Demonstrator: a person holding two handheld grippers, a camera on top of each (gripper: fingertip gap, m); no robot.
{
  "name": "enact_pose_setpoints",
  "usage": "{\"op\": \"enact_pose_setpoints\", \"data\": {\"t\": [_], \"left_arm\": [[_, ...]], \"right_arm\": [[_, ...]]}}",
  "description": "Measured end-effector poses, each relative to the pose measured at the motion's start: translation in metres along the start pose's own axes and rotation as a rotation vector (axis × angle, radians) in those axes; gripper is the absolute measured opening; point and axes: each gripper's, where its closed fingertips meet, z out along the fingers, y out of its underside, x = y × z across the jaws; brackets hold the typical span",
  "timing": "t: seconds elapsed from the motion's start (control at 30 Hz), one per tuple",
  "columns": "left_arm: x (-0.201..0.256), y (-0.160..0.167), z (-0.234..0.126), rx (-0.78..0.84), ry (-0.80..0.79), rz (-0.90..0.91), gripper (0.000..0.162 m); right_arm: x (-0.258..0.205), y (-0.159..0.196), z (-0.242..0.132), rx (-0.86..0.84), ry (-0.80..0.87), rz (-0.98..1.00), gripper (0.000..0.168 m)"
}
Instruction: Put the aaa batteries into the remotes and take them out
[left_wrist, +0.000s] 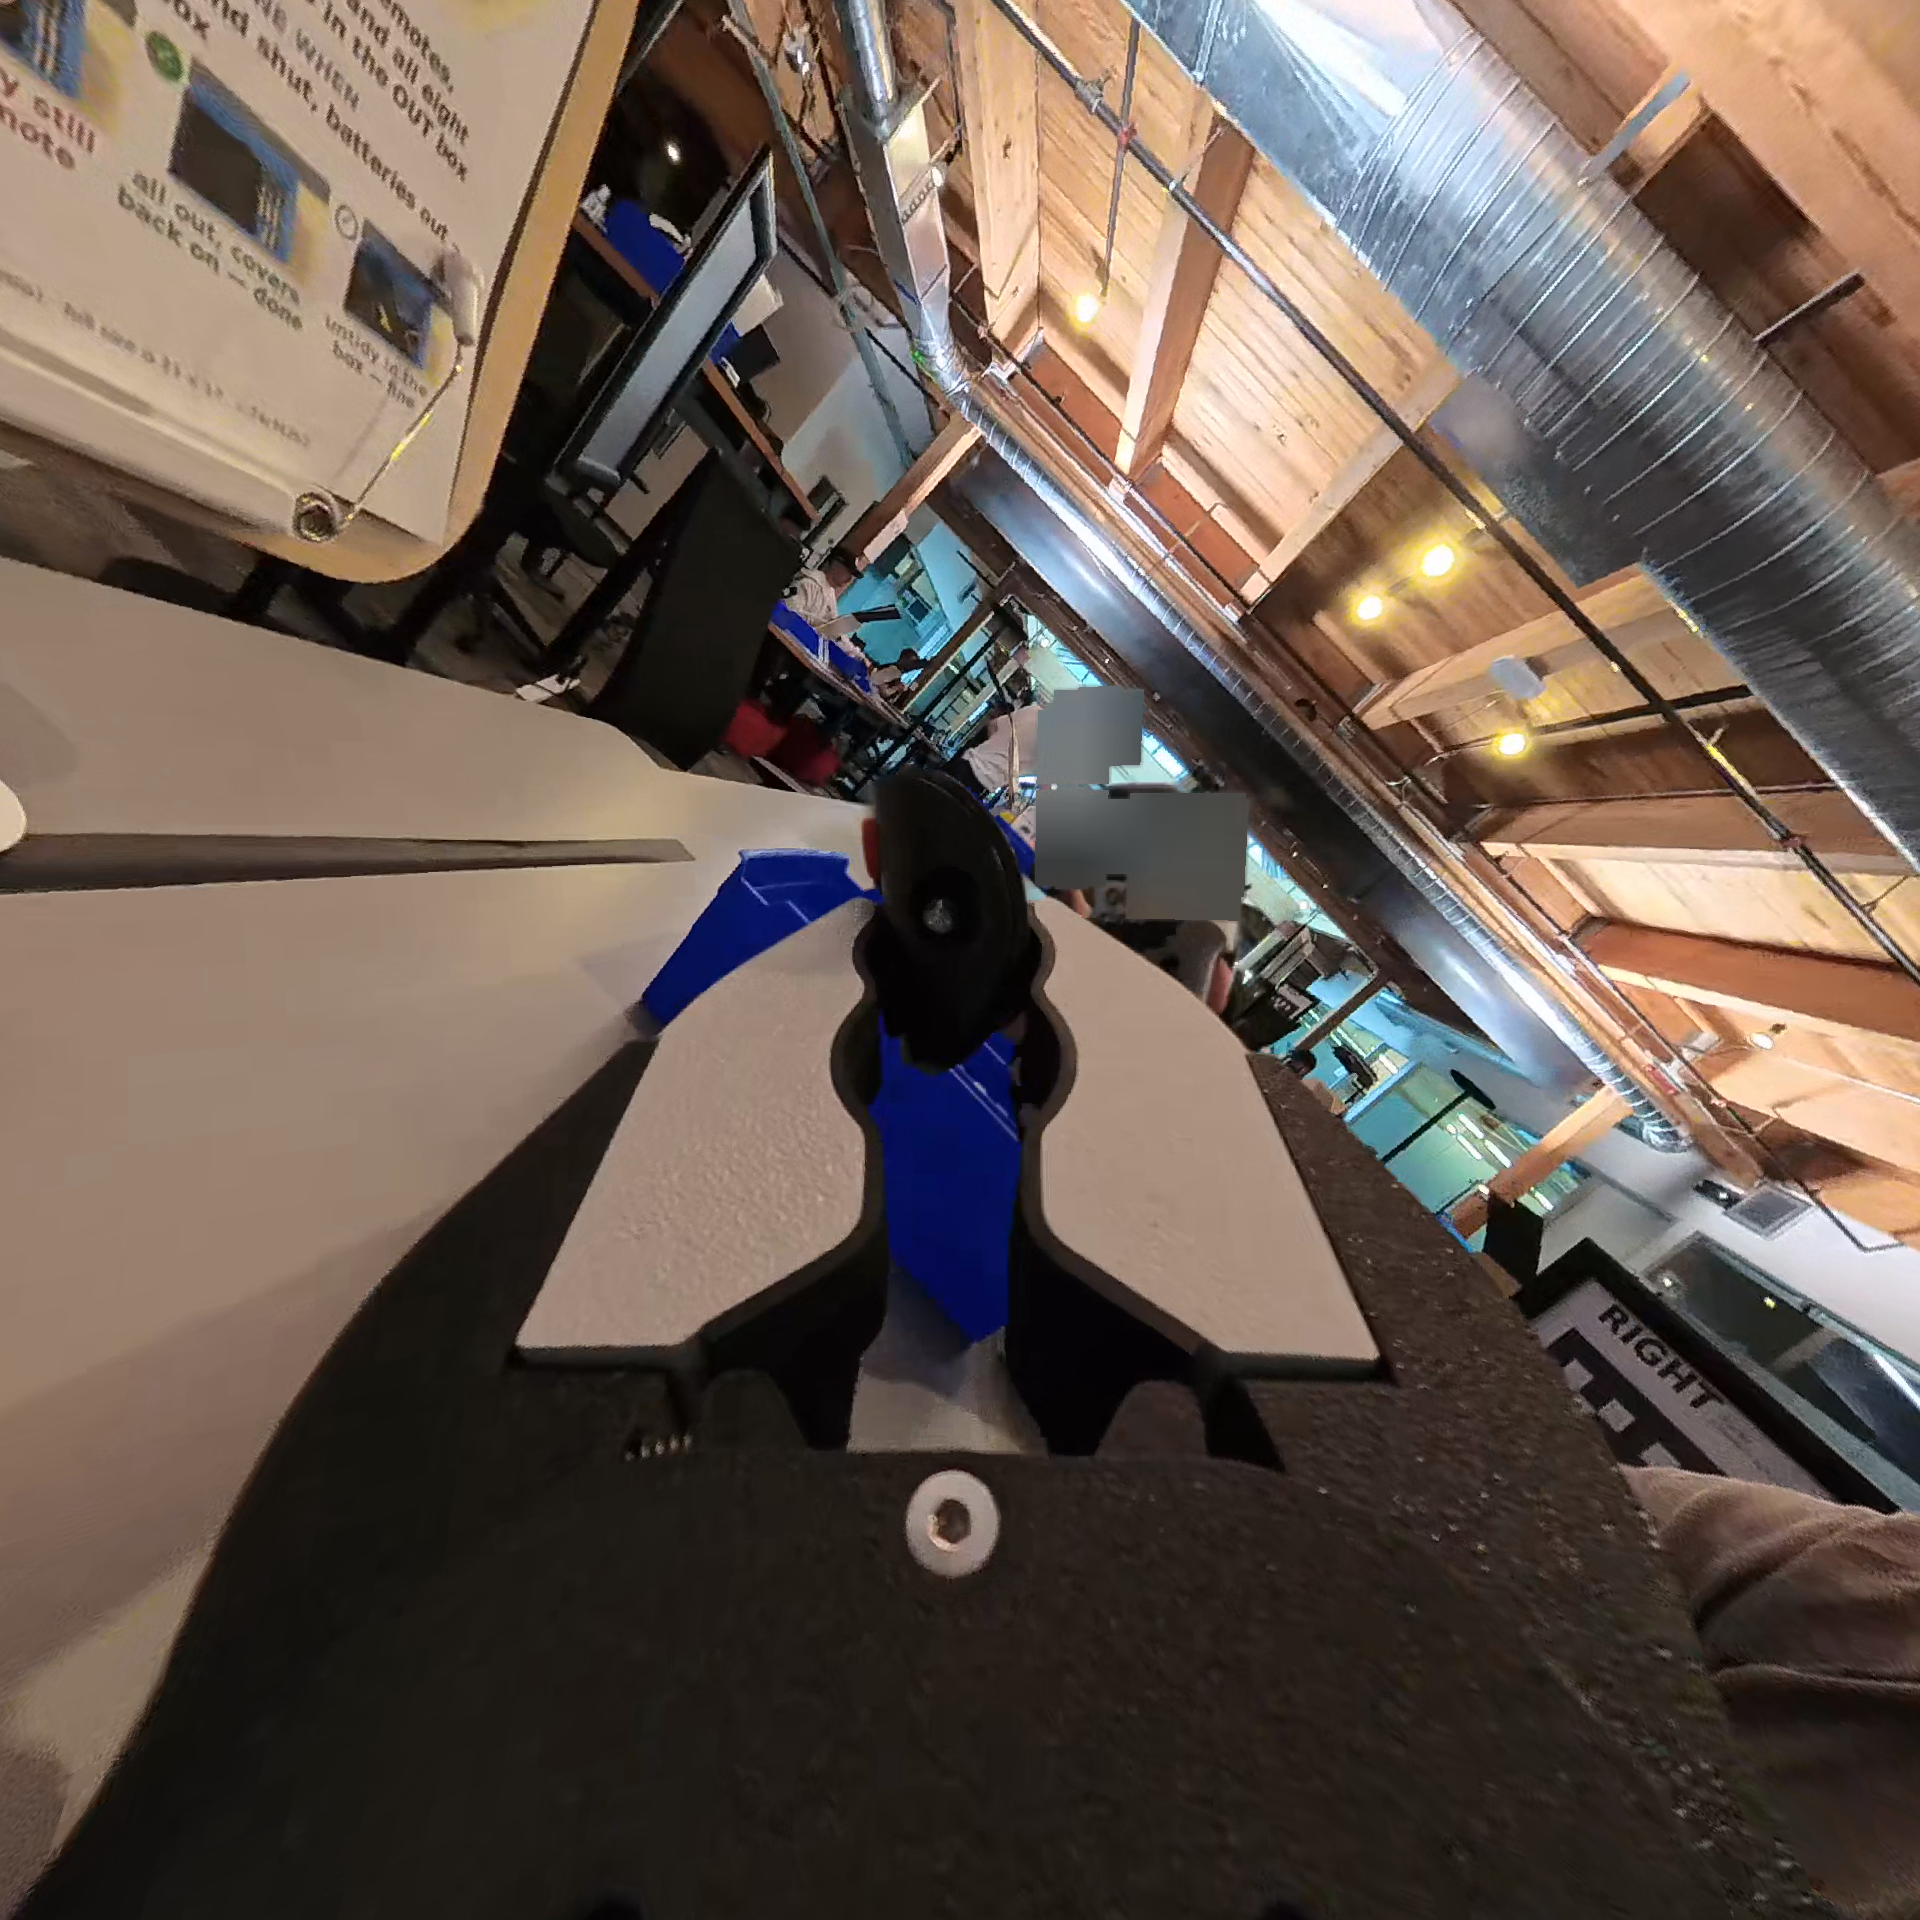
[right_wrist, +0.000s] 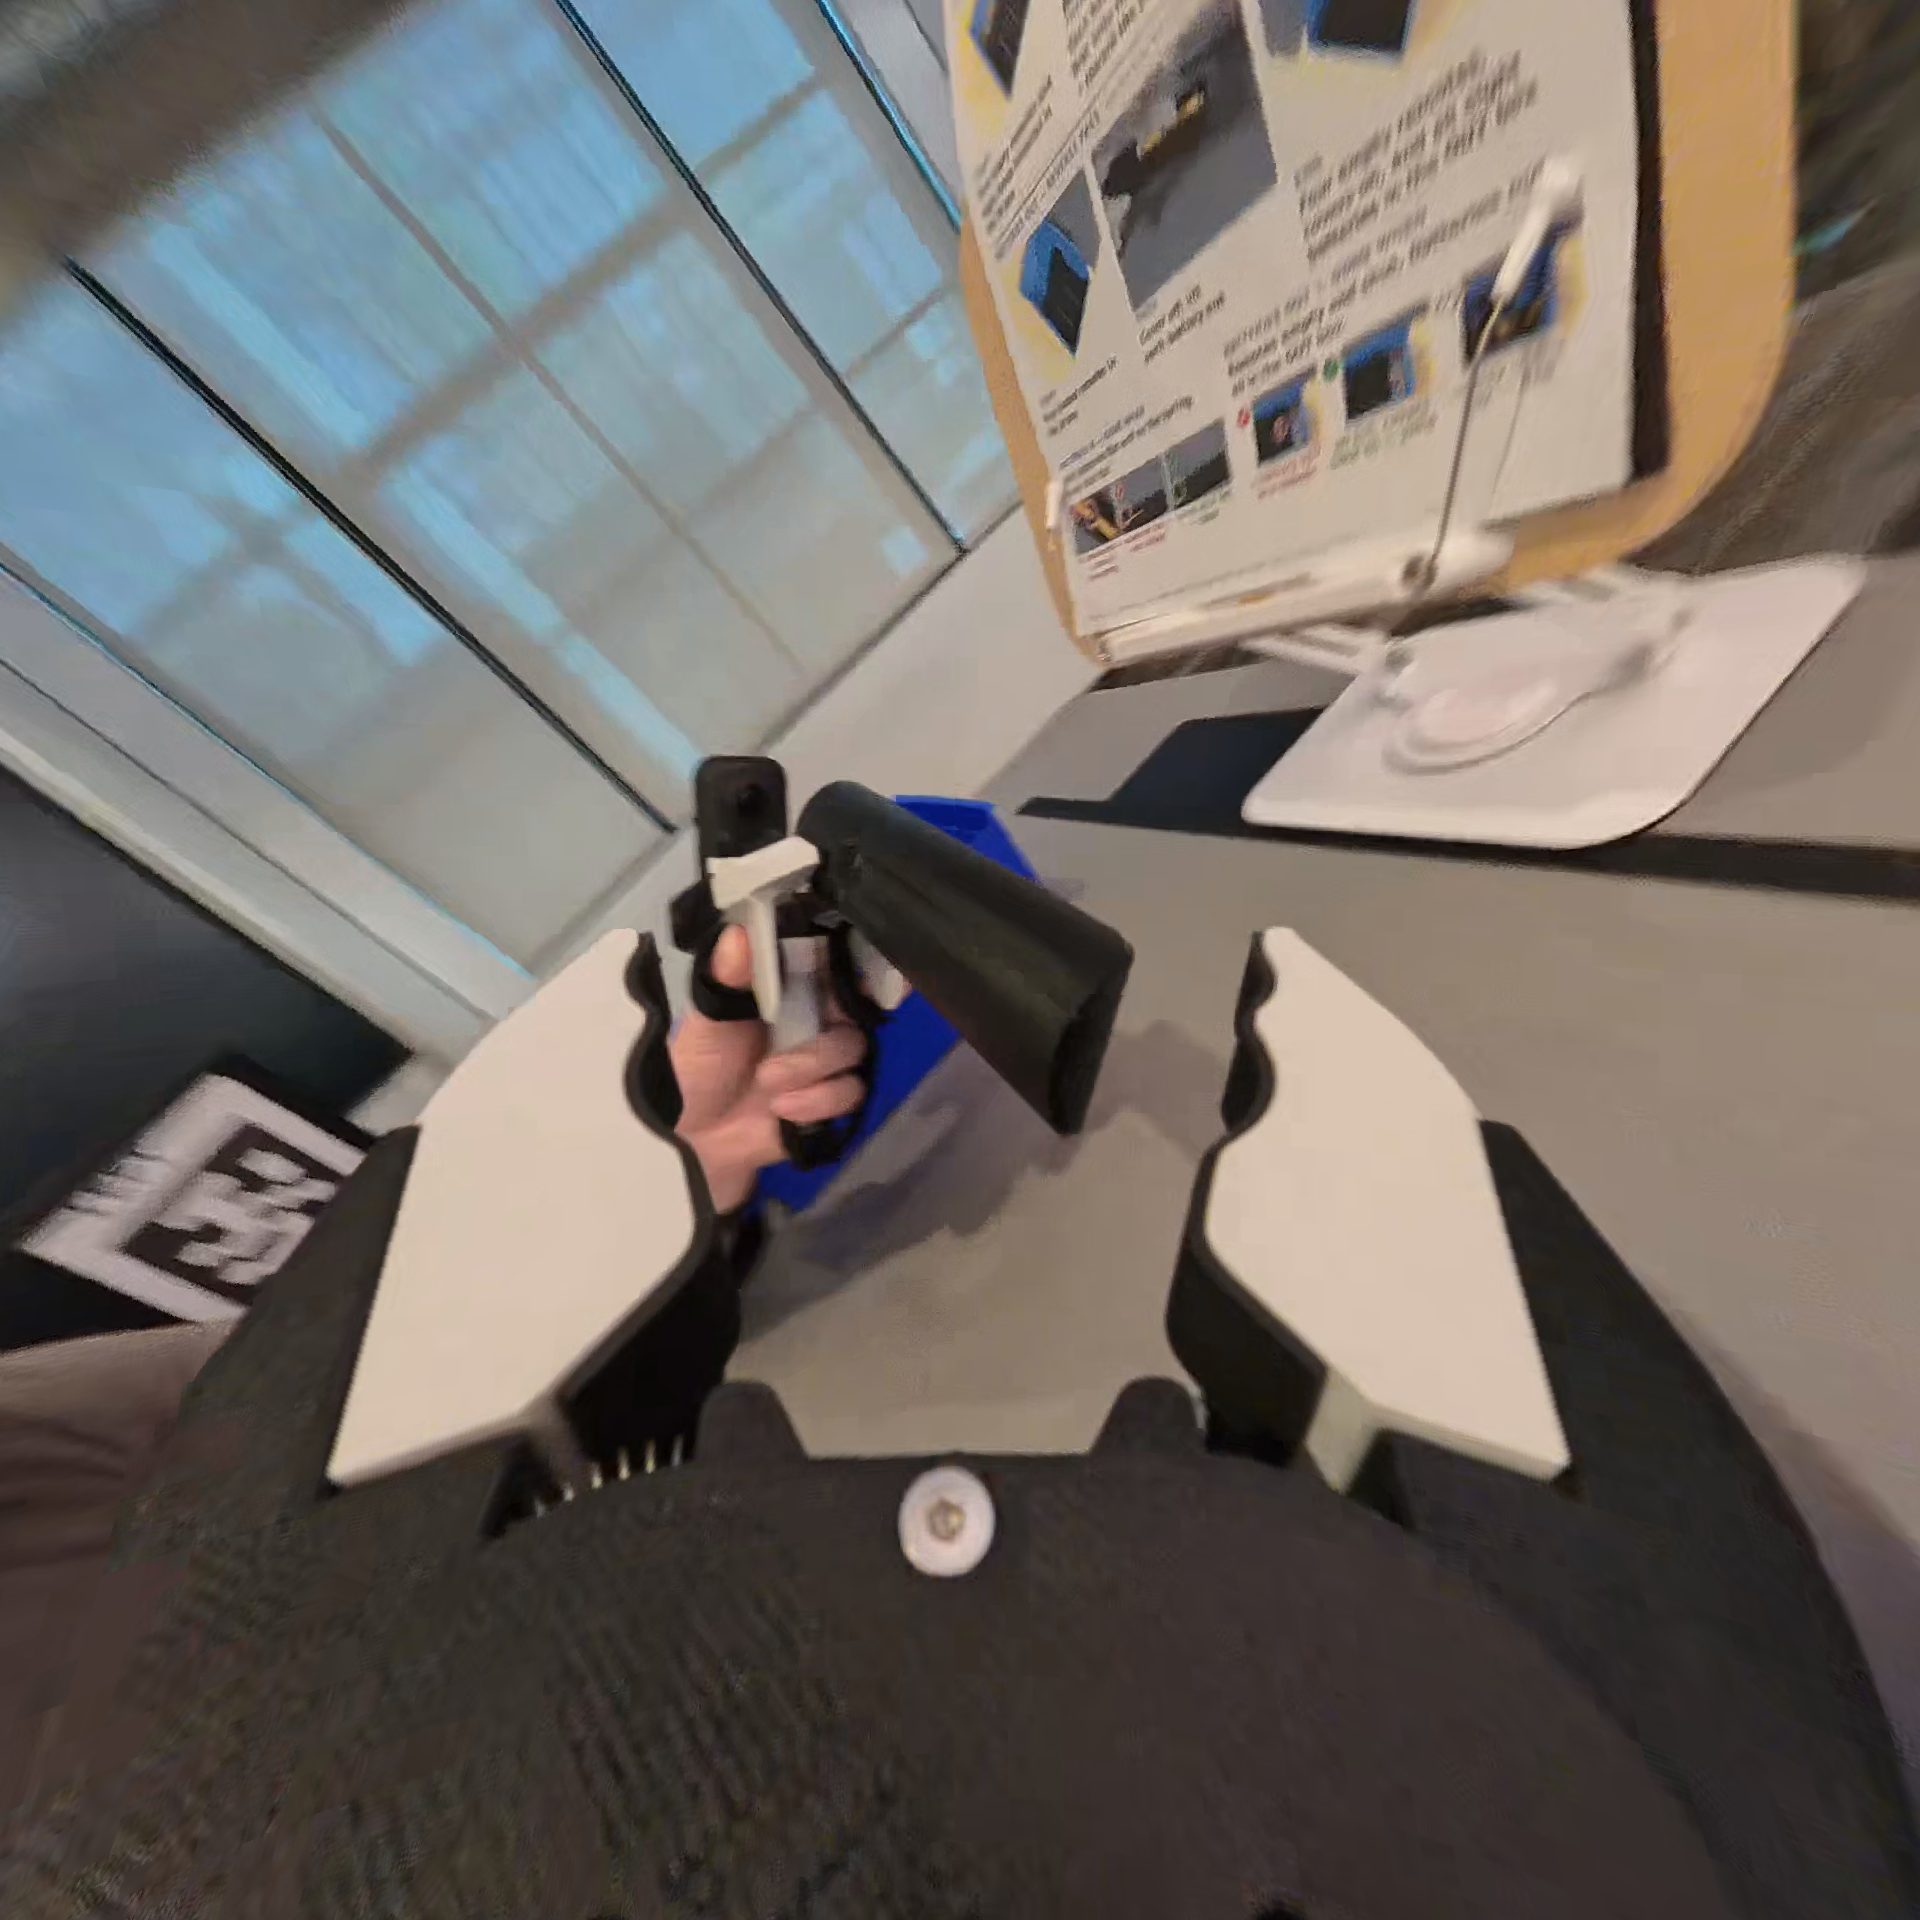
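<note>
My left gripper (left_wrist: 951, 935) is shut on a black remote (left_wrist: 935, 862) seen end-on, with a red button on its left side. It is tilted up toward the ceiling. A blue bin (left_wrist: 940, 1174) shows behind and between the fingers. My right gripper (right_wrist: 948, 945) is open and empty above the grey table (right_wrist: 1507, 1039). In the right wrist view the left gripper's black body (right_wrist: 966, 956) with its camera (right_wrist: 738, 810) is held by a hand (right_wrist: 748, 1091) in front of the blue bin (right_wrist: 914, 1049). No batteries are in sight.
An instruction poster on a tan board (right_wrist: 1299, 312) stands at the table's back on a white base (right_wrist: 1538, 727); it also shows in the left wrist view (left_wrist: 260, 208). A dark seam (left_wrist: 312, 857) crosses the table. Windows lie to the left of the right wrist view.
</note>
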Motion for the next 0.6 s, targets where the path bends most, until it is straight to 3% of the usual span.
{"op": "enact_pose_setpoints", "data": {"t": [0.2, 0.4, 0.53, 0.6], "left_arm": [[0.007, -0.002, 0.000, 0.024, 0.070, -0.059, 0.022], [0.014, 0.004, 0.004, -0.004, 0.093, -0.042, 0.022], [0.023, 0.009, 0.008, -0.033, 0.124, -0.020, 0.022], [0.027, 0.010, 0.009, -0.043, 0.141, -0.028, 0.022]], "right_arm": [[-0.002, 0.022, 0.020, -0.002, -0.040, 0.030, 0.093], [-0.004, 0.023, 0.019, 0.006, -0.034, -0.016, 0.067], [-0.009, 0.033, 0.023, -0.052, -0.063, -0.005, 0.064], [-0.016, 0.036, 0.025, -0.063, -0.116, 0.000, 0.050]]}}
